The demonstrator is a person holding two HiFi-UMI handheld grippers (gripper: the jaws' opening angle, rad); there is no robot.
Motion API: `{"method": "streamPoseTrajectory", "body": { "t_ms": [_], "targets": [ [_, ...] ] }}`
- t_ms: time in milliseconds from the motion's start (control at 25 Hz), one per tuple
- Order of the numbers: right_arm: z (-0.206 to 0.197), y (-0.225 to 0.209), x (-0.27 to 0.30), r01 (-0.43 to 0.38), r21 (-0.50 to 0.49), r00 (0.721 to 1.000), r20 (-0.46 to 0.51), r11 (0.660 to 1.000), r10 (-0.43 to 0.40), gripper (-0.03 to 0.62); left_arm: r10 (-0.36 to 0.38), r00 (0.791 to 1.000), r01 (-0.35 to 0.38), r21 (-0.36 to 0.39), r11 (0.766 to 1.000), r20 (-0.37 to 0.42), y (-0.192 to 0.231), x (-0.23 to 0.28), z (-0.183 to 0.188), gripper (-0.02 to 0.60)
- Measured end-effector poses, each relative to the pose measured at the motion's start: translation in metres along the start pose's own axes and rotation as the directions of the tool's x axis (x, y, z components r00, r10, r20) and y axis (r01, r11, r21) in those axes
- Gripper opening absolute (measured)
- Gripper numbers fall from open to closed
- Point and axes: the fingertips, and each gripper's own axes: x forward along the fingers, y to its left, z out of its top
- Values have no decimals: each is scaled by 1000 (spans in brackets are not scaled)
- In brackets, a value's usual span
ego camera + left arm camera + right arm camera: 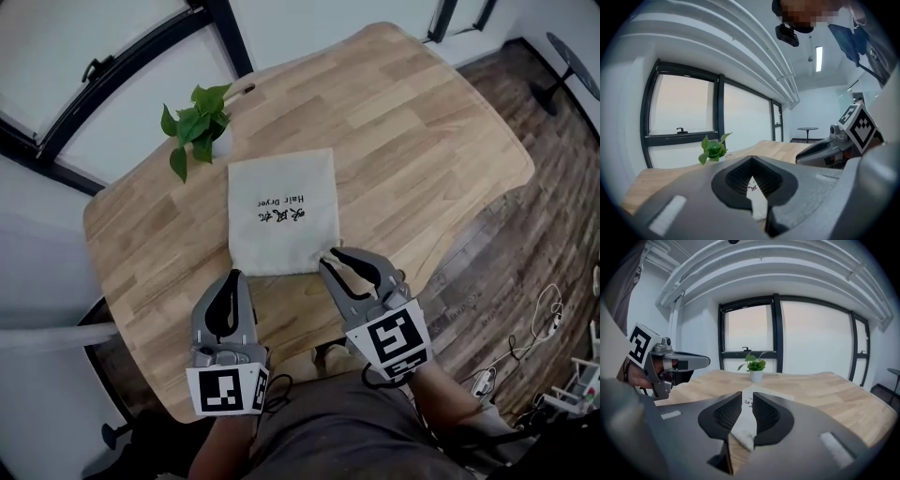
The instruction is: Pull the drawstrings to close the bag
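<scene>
While the right gripper (747, 397) holds its jaws only a narrow slit apart, the near corner of the white cloth bag (743, 430) lies on the wooden table (825, 390) right in that slit, and its printed face runs on ahead of the tips. The left gripper (751, 158) has its jaws closed tip to tip at the bag's other near corner, with cloth showing through the hollow behind the tips; whether they pinch any I cannot tell. Farther ahead of both, past the bag's far edge, stands a small potted plant (195, 127).
</scene>
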Motion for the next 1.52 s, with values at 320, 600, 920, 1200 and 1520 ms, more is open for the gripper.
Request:
{"method": "streamPoseTrajectory", "body": {
  "t_ms": [320,600,920,1200,1520],
  "targets": [
    [-78,-7,54,19,-45,974,-225,999,-28,123,-63,991,64,0,998,-119,11,31,-70,0],
    [-126,-9,76,30,-110,928,-367,994,-68,126,-86,977,80,-42,996,-193,22,35,-114,0],
    [-139,-20,83,99,-77,902,-415,992,-122,51,-80,972,67,-65,996,-219,36,32,-132,1],
    [-115,-47,39,224,75,936,-293,972,-193,52,-77,983,73,-30,997,-169,38,26,-110,0],
    [-165,-49,-18,307,176,919,-310,935,-244,57,-59,981,61,4,998,-184,37,18,-109,0]
  ]
}}
